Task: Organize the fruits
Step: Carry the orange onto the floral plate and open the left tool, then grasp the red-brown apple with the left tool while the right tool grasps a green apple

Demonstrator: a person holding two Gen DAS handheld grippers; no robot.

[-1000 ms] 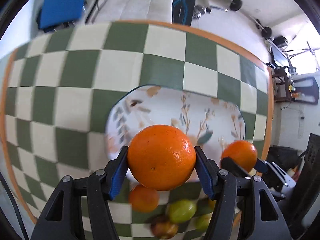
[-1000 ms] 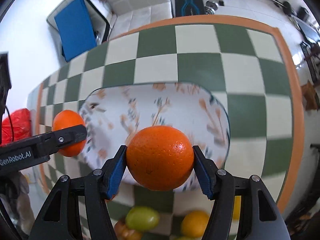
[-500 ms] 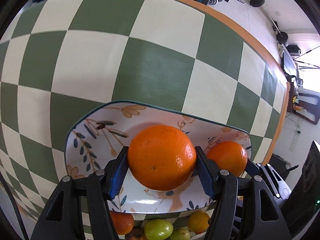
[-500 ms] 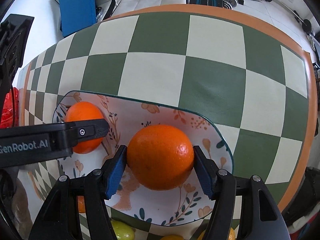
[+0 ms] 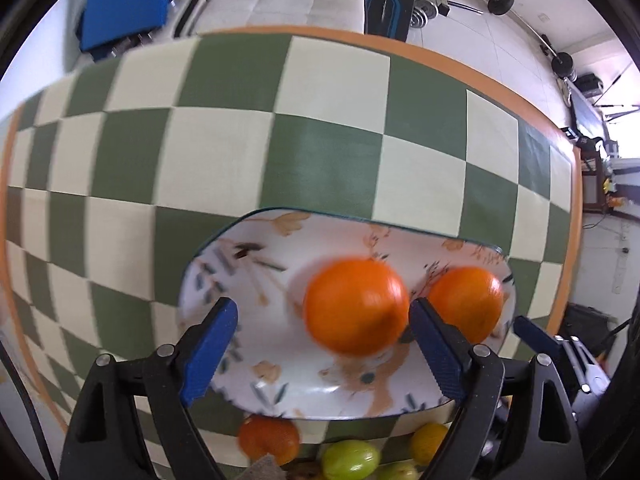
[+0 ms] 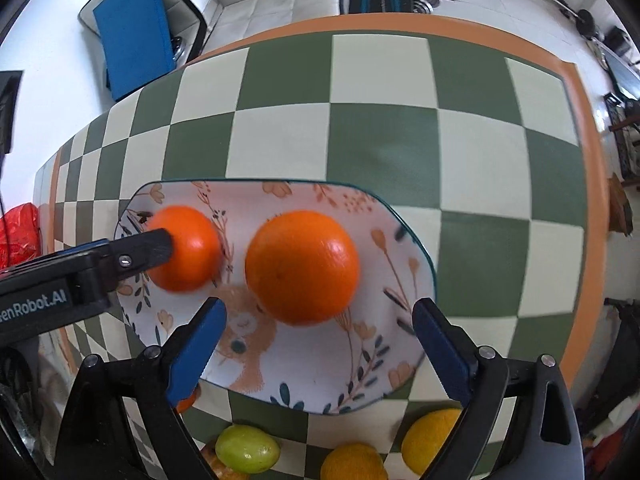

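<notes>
Now two round orange fruits (image 6: pixel 301 267) are seen resting on the floral ceramic plate (image 6: pixel 404 240) on the checked counter (image 6: pixel 380 140). Both tools, left tool (image 5: pixel 323 330) and right tool (image 6: pixel 316 330), are held apart, gripping nothing. Loose green and yellow fruits (image 6: pixel 247 449) lie nearer, below the plate.

Glazed ceramic plate (image 6: pixel 416 264) is gleaming under a dimpled, glossy orange (image 6: pixel 302 266) (blue gripper pads (image 6: pixel 196 344) are looking matt plastic).
</notes>
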